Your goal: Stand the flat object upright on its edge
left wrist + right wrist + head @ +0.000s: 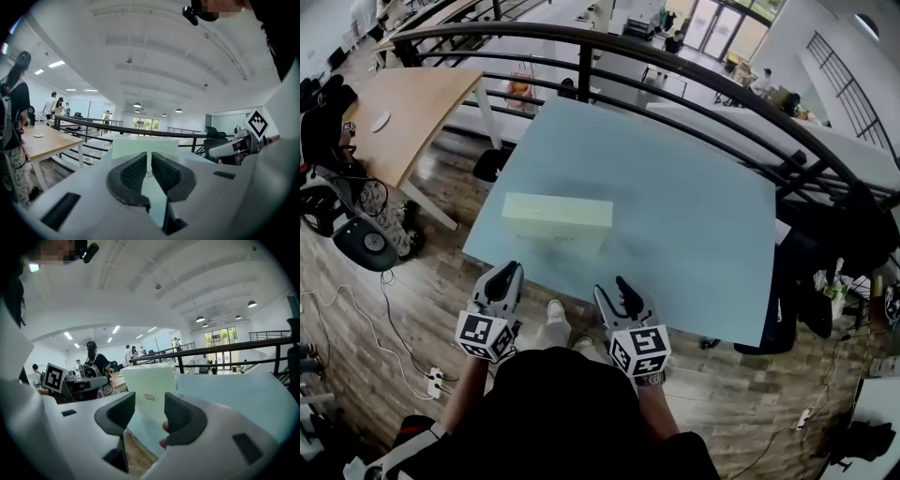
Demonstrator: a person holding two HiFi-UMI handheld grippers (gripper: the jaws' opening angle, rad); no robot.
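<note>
Fingertips by right gripper, its view alone

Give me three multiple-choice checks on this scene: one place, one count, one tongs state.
1. The pale green rectangular box sits: A on the light blue table; B on the floor; C in the tongs.
2. Boxes on that table: A one; B two; C three.
3. Left tongs: A wide apart; B clamped on the box; C nearly shut, empty.
Key: 1A, it rests on the table; 2A, the head view shows only one; 3C, only a slit between the jaws, with nothing in it.
</note>
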